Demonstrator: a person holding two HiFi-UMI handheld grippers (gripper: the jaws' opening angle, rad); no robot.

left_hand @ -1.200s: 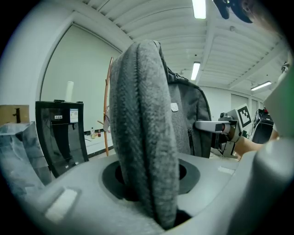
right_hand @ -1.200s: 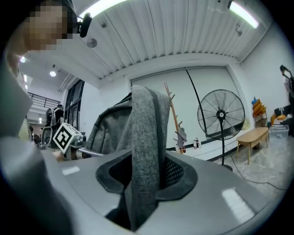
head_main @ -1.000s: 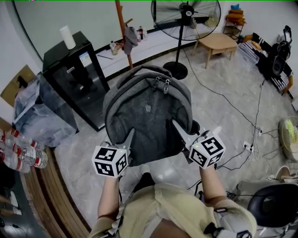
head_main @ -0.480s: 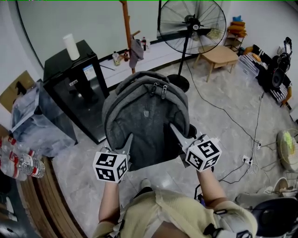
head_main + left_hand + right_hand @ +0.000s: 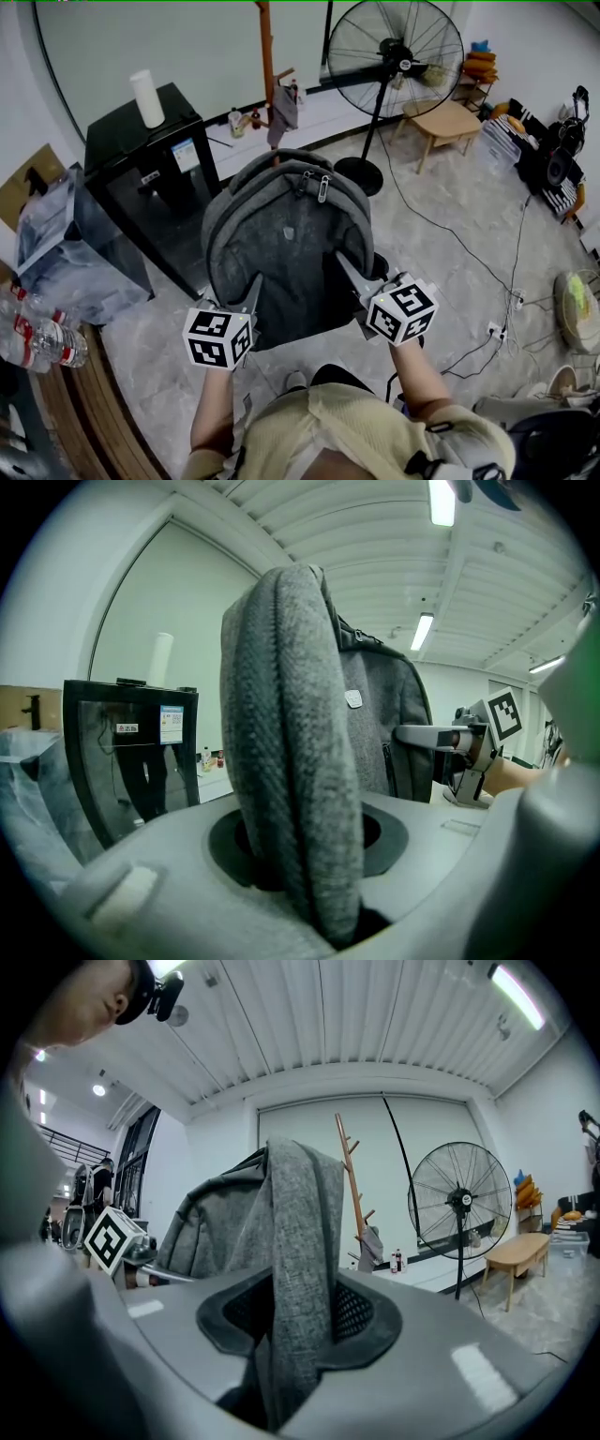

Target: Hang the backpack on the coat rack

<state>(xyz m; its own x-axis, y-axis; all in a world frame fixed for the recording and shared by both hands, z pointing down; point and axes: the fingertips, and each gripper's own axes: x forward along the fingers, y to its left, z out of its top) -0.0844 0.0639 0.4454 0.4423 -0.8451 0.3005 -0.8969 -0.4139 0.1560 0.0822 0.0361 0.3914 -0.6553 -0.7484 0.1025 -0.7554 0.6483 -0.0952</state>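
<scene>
Backpack (image 5: 286,244) in grey fabric is held off the tiled floor (image 5: 450,234) in front of a person, carried between two handheld grippers. The left gripper (image 5: 254,281) has its fingers pinched nearly together on a thick fold of the bag's cloth, which rises out from between them in the left gripper view. The right gripper (image 5: 341,260) has its fingers clamped on another grey fold on the bag's opposite side; they stand wider apart, with the cloth filling the gap between them. The bag's front faces up toward the head camera, and its two metal zip pulls (image 5: 315,185) lie at the end farthest from the person. Beyond that end stands the wooden coat rack (image 5: 269,56), apart from the bag, with a dark garment (image 5: 284,108) hanging from one of its pegs. The backpack is not yet on the rack. A large pedestal fan (image 5: 398,52) stands to the right of the rack, and a black cabinet (image 5: 141,159) with a white roll (image 5: 148,98) on top stands to its left. Plastic bottles (image 5: 42,342) lie at the left edge of the head view.
</scene>
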